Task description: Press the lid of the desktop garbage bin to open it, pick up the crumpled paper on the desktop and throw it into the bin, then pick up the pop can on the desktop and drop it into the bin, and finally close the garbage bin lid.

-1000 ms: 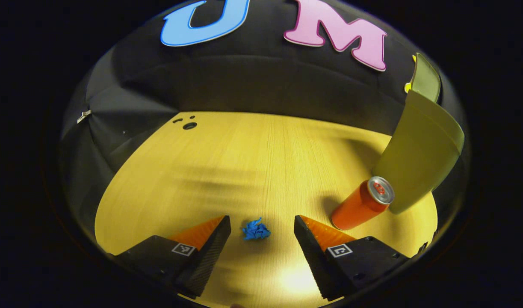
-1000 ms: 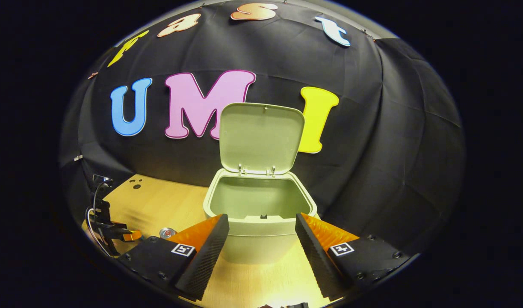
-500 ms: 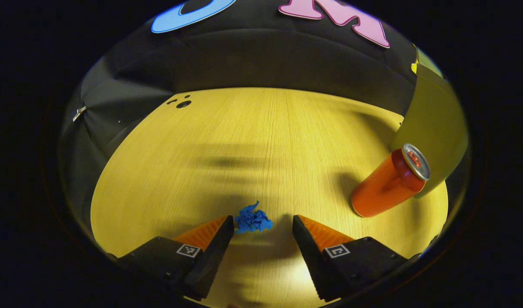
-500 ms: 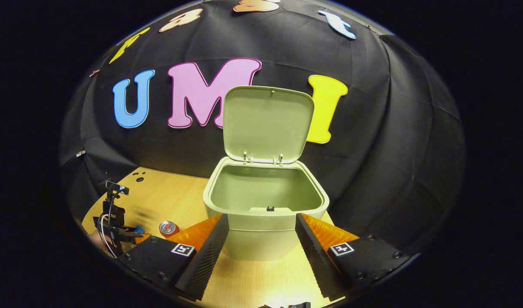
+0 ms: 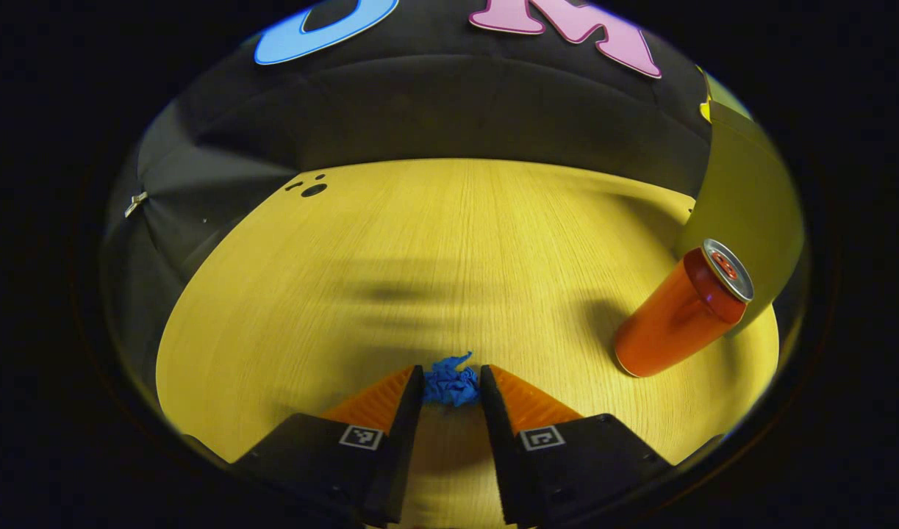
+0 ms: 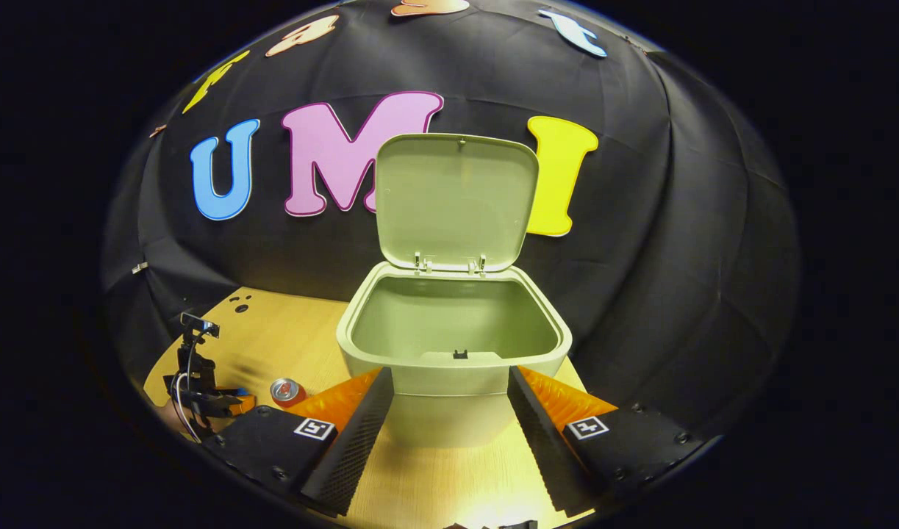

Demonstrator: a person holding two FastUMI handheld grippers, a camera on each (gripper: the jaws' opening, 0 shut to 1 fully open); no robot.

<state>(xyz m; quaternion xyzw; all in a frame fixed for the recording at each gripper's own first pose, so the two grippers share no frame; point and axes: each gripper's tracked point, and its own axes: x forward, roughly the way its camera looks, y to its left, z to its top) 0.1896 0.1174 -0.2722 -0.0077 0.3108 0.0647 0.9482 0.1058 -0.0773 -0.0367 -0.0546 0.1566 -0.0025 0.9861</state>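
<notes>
The blue crumpled paper (image 5: 450,385) lies on the wooden desktop (image 5: 420,250), and my left gripper (image 5: 450,379) is shut on it, one finger pressing each side. An orange pop can (image 5: 677,312) stands upright to the right of it, beside the pale green bin's wall (image 5: 747,198). In the right gripper view the bin (image 6: 449,367) stands with its lid (image 6: 456,198) raised upright, and its inside looks bare. My right gripper (image 6: 450,373) hangs open just in front of the bin, holding nothing. Far left in that view are the left gripper (image 6: 203,397) and the can (image 6: 286,391).
Black cloth closes off the booth behind the desk and the bin. Small dark holes (image 5: 313,189) mark the desktop's far left corner. A broad stretch of bare wood lies between the paper and the back wall.
My left gripper moved forward around the blue paper and shut on it. The right gripper view shifted only slightly in front of the open bin.
</notes>
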